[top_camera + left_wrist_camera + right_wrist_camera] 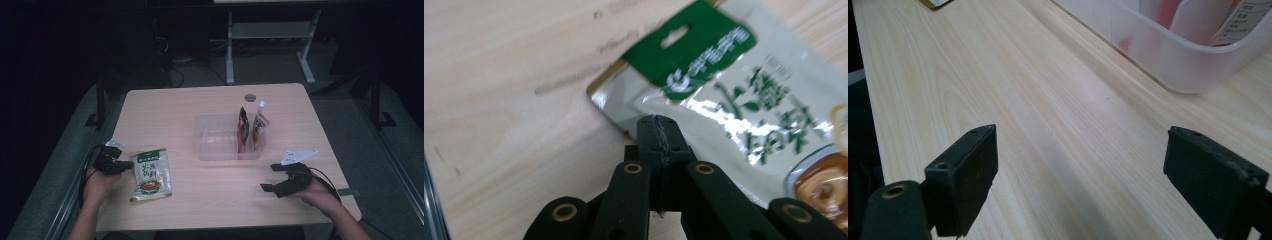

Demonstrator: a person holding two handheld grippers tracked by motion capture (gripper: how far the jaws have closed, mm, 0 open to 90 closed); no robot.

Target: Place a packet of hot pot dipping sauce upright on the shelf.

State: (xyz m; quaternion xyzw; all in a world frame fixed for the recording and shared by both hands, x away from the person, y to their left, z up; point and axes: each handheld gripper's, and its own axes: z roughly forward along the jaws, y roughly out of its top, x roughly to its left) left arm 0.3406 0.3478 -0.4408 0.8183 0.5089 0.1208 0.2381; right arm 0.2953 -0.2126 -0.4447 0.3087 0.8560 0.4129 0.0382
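Green-topped pouch [734, 100] cut off at frame edge; left tool [659, 131] closed empty, right tool [1083, 165] wide.

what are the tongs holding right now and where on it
The left tongs are shut on the green-and-white packet, pinching its side edge just below the green header. The right tongs are open, holding nothing.

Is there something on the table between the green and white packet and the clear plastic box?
Nothing visible. The packet lies flat at the left claw, whose jaws are shut at its edge. Bare table runs from it to the box, whose left part looks free; two pouches stand at its right end.
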